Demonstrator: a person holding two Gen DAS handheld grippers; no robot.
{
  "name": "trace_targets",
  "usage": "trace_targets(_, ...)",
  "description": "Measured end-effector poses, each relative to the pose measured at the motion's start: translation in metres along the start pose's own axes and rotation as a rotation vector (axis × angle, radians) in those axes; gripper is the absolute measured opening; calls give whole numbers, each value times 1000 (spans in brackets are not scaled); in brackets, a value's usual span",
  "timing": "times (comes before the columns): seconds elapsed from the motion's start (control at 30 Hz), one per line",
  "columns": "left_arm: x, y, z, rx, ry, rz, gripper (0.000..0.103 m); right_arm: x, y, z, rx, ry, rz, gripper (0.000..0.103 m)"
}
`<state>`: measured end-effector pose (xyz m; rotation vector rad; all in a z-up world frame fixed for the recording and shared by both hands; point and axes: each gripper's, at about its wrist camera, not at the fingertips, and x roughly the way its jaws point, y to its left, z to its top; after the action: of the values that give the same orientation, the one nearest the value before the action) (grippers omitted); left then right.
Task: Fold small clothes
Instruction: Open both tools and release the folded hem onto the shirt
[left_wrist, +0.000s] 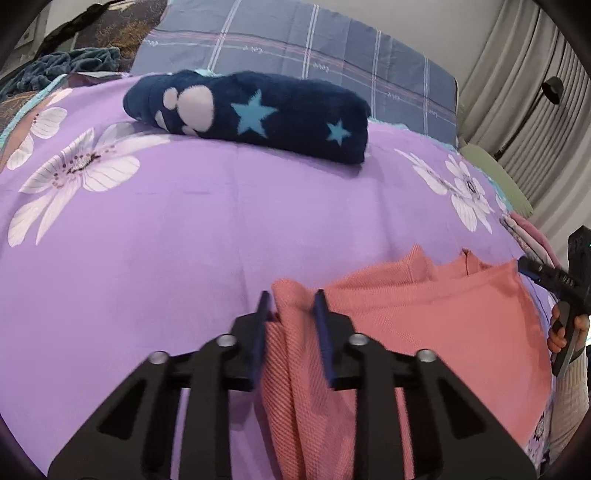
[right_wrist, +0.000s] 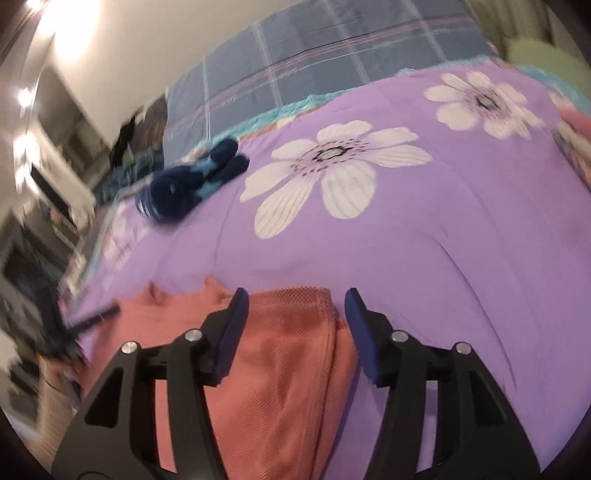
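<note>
A salmon-pink knit garment lies on the purple flowered bedspread. My left gripper has its jaws partly open around a raised fold at the garment's left edge; the cloth passes between the fingers. My right gripper is open over the garment's right part, its jaws wide and on either side of a folded edge. The right gripper also shows at the far right of the left wrist view.
A dark blue fleece item with light blue stars and a paw print lies folded at the far side of the bed; it also shows in the right wrist view. A blue plaid blanket lies behind it. Curtains hang at the right.
</note>
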<state>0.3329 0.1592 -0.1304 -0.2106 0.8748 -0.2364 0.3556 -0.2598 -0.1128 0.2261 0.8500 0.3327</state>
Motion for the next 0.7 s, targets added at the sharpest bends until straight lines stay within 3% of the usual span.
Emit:
trace_targets(0.03,-1,1,1,-8,-11,-2,13,4,2,1,-25,8,-35,15)
trace_targets(0.07,-3,1,2,-13,-20,-9,8,8,5,3,-42,17,-105,6)
trace_targets(0.27,-28,-8,5,13,-104,-39,5,-30,3,8,39,-135,2,6)
trace_targets(0.37,-37,-13,13,44,-154,-12,5,-38,5,15,37,-175,-5,6)
trace_targets(0.43,-30,-12,18,57,-159,24,5,-27,5,18,26,-166,-49,6)
trace_targets(0.53,0,-4,17,52,-65,36,7,8,-1,13,15,-54,-123,16)
trace_targets(0.57,7,-3,13,51,-40,66,11,15,-5,8,33,-26,-144,17)
trace_targets(0.63,3,-1,7,45,-48,104,30,9,-11,-1,66,-43,-116,18)
trace_targets(0.7,-20,-4,5,49,-144,140,47,-10,-14,-7,70,-84,-115,28)
